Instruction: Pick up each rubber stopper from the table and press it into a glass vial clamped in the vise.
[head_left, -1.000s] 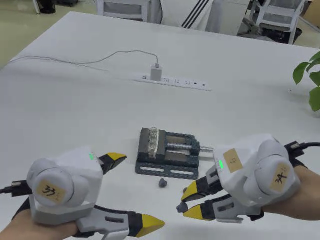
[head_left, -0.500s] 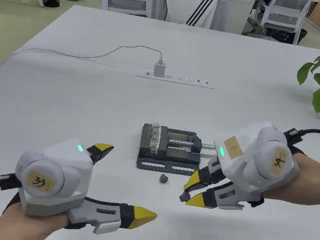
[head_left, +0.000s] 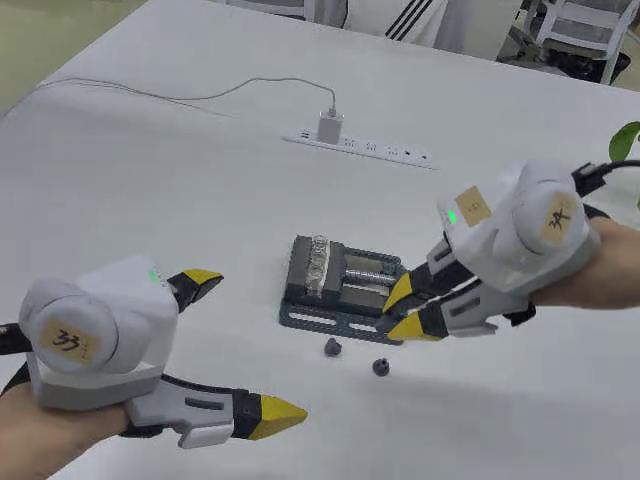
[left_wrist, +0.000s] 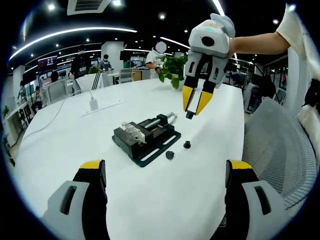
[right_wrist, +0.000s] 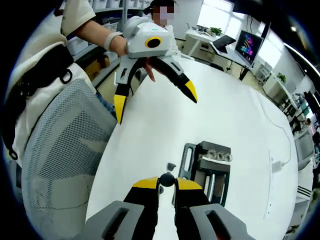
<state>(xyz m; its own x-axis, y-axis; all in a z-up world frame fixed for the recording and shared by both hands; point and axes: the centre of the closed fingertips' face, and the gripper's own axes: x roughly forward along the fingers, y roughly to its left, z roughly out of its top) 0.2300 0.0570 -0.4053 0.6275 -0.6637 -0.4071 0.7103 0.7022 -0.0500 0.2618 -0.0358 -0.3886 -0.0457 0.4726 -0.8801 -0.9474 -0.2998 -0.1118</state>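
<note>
A dark vise (head_left: 345, 296) stands mid-table with clear glass vials (head_left: 320, 262) clamped at its left end. Two dark rubber stoppers (head_left: 333, 347) (head_left: 380, 367) lie on the table just in front of it. My right gripper (head_left: 398, 312) hovers over the vise's right front corner. It is shut on a third small stopper (right_wrist: 166, 179), which shows between its yellow tips above the vise (right_wrist: 207, 160). In the left gripper view it hangs above the vise (left_wrist: 147, 137). My left gripper (head_left: 243, 345) stays wide open at the lower left, holding nothing.
A white power strip (head_left: 360, 147) with a plugged charger and a cable lies at the back of the white table. A green plant (head_left: 628, 140) is at the right edge. A mesh chair (left_wrist: 280, 150) stands by the table's near side.
My right gripper has lifted off the table and moved up toward the vise with the stopper in it. A second loose stopper now shows on the table where it was.
</note>
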